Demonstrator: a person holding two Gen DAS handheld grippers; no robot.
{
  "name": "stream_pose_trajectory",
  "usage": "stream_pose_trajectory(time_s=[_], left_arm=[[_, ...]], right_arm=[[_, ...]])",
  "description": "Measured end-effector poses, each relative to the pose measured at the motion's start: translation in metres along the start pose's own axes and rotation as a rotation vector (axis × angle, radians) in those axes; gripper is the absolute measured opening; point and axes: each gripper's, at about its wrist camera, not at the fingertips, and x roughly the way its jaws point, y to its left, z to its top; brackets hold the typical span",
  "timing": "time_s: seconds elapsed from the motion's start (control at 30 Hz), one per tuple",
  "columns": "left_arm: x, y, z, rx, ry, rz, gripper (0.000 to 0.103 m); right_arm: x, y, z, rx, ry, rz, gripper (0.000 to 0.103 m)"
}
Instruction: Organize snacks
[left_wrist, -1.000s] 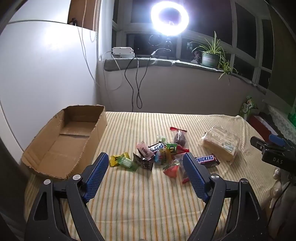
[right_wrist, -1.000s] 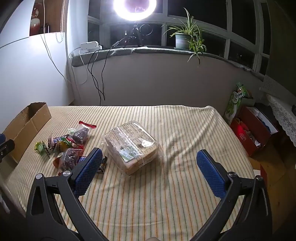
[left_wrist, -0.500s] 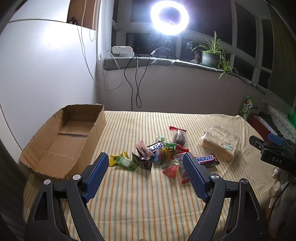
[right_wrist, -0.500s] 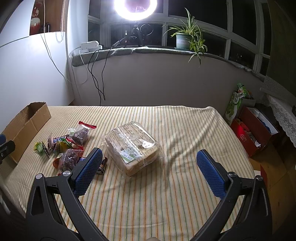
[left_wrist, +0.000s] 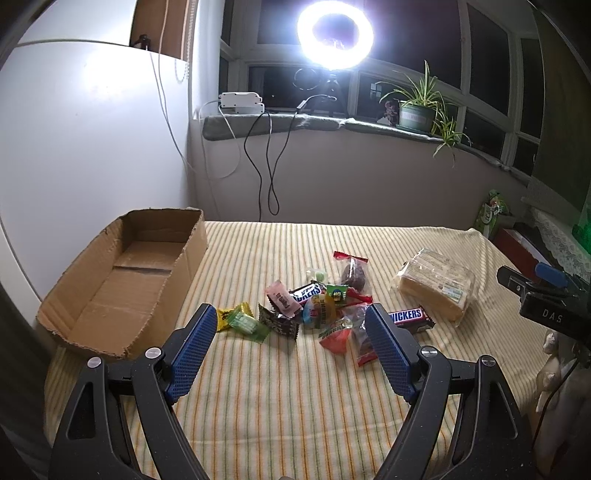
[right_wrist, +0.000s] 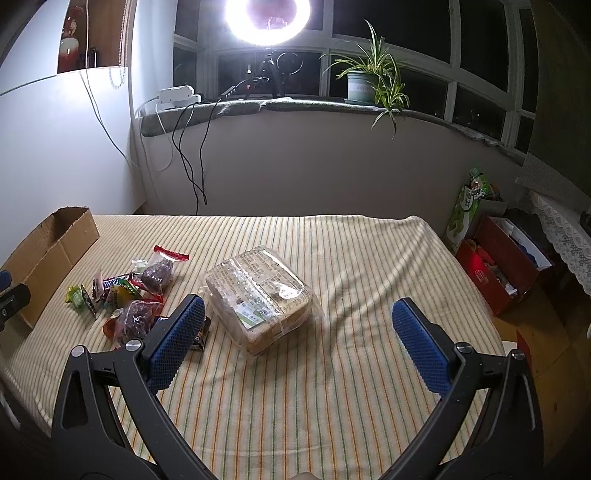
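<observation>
At the far left we see the cardboard box (left_wrist: 122, 284), open at the top, lying on the striped cloth (left_wrist: 295, 387) of the bench. Our left gripper (left_wrist: 288, 336) hangs low above the cloth, level and pointing forward, with its jaws spread wide and nothing between them. Just ahead of it lies the pile of small snacks (left_wrist: 317, 306): a yellow-green candy (left_wrist: 240, 319) on the left side, a pink wrapper (left_wrist: 282, 297), and a Snickers bar (left_wrist: 408, 317) on the right side. Further right rests the wrapped bread pack (right_wrist: 258, 295), apart from the pile. Our right gripper (right_wrist: 297, 330) is held above the cloth on the near side of this pack, also level and pointing forward; its jaws are spread wide and hold nothing, and the left finger (right_wrist: 173, 343) covers part of a dark wrapper.
</observation>
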Motion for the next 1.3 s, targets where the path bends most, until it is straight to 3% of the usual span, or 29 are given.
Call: stream_pose_trajectory(time_s=[1.3], left_arm=[[0.015, -0.015, 0.003, 0.018, 0.028, -0.057, 0.082]], right_arm=[[0.014, -0.009, -0.002, -0.001, 0.034, 0.002, 0.103]])
